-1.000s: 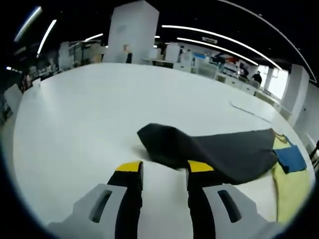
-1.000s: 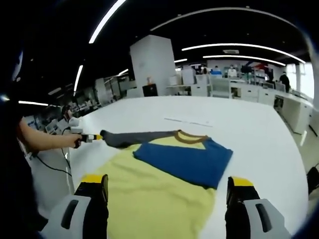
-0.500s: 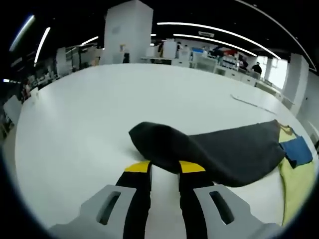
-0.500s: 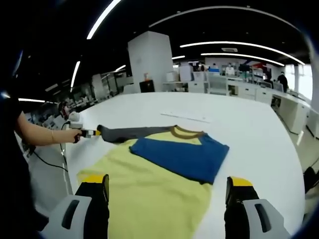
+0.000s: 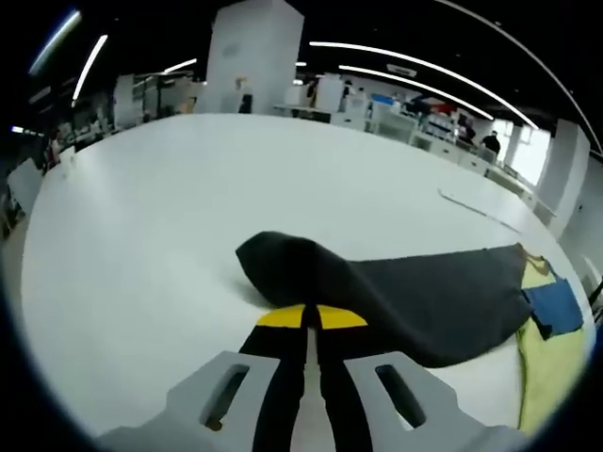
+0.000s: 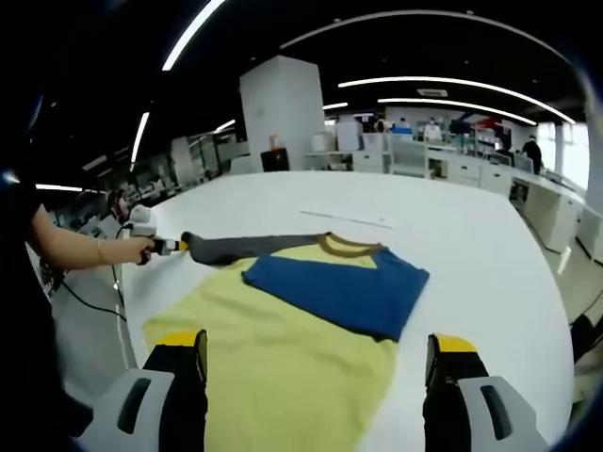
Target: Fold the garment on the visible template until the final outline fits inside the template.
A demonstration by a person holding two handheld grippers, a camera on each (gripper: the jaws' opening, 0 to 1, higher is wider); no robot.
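Note:
A yellow T-shirt [image 6: 283, 363] lies flat on the white table [image 6: 471, 245], with a brown collar [image 6: 345, 247]. Its blue sleeve [image 6: 334, 287] is folded in over the chest. Its dark grey sleeve [image 6: 250, 247] stretches out to the left. My left gripper [image 5: 306, 318] is shut on the near edge of the dark grey sleeve [image 5: 405, 292], close to its cuff end. From the right gripper view the left gripper [image 6: 174, 247] sits at the sleeve's tip. My right gripper [image 6: 316, 344] is open wide above the shirt's lower body, holding nothing.
A thin pale strip [image 6: 344, 218] lies on the table beyond the collar, and shows as the strip [image 5: 476, 209] in the left gripper view. A person's forearm [image 6: 80, 252] reaches in from the left. Desks and a white pillar [image 6: 283, 118] stand behind.
My left gripper's jaws went from apart to shut on the grey sleeve's edge. The right gripper stayed open over the shirt, with the view drawing back slightly.

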